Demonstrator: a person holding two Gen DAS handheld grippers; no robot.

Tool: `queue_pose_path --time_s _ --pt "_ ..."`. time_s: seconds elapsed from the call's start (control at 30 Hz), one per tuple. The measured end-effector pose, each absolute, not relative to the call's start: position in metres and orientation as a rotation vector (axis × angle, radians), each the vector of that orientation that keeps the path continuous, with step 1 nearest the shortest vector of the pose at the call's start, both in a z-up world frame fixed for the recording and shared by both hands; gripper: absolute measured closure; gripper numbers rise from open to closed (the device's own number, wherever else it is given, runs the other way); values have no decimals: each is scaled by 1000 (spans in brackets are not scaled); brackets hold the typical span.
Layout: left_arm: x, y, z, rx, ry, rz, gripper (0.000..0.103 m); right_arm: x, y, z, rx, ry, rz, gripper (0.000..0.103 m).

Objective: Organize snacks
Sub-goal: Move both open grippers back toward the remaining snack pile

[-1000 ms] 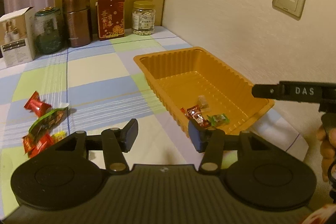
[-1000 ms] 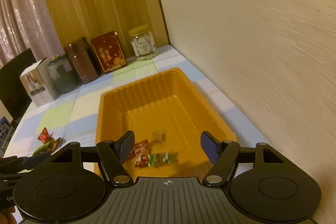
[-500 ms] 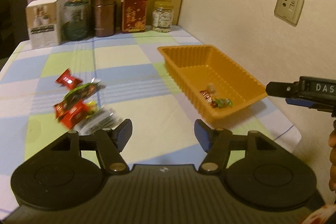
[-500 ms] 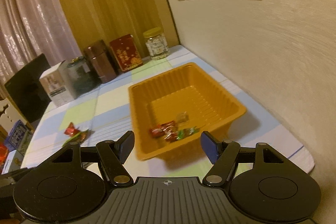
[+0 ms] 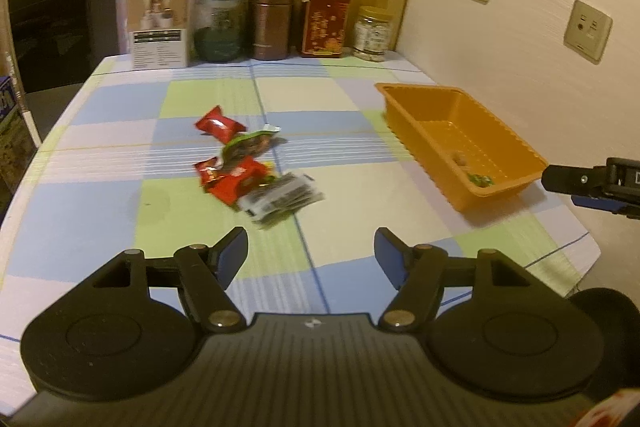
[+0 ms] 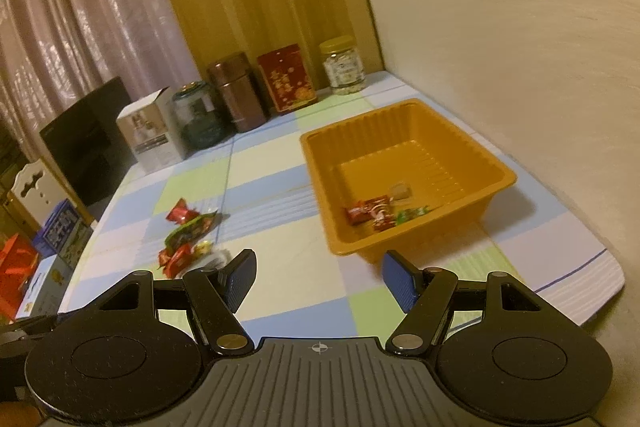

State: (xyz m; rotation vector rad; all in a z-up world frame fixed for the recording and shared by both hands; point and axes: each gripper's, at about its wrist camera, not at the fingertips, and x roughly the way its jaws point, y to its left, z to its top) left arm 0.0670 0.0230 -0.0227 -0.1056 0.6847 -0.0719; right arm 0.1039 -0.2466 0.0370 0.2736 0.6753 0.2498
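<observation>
An orange tray (image 5: 516, 147) (image 6: 496, 173) stands on the checked tablecloth by the right wall. Several small wrapped snacks (image 6: 374, 213) lie in its near end. A loose pile of snack packets (image 5: 256, 175) (image 6: 188, 241) lies in the middle of the table: red wrappers, a green packet and a white packet. My left gripper (image 5: 311, 259) is open and empty, held above the near table, just short of the pile. My right gripper (image 6: 319, 275) is open and empty, in front of the tray's near end. Its tip shows at the right edge of the left wrist view (image 5: 592, 183).
A white box (image 5: 160, 25), a green jar (image 5: 219, 25), a brown canister (image 5: 271, 19), a red box (image 5: 325, 25) and a clear jar (image 5: 373, 33) line the far table edge. A dark chair (image 5: 60, 23) stands at the far left. The wall runs along the right side.
Both grippers have pulled back from the tray toward the near table edge. The left wrist view has swung left, so the snack pile now sits ahead of the left gripper.
</observation>
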Motion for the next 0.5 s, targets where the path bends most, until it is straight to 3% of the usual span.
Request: queue_pose_path --time_s 0.5 --pt "74 56 -22 -72 681 -43 33 108 -215 30 240 696 304 33"
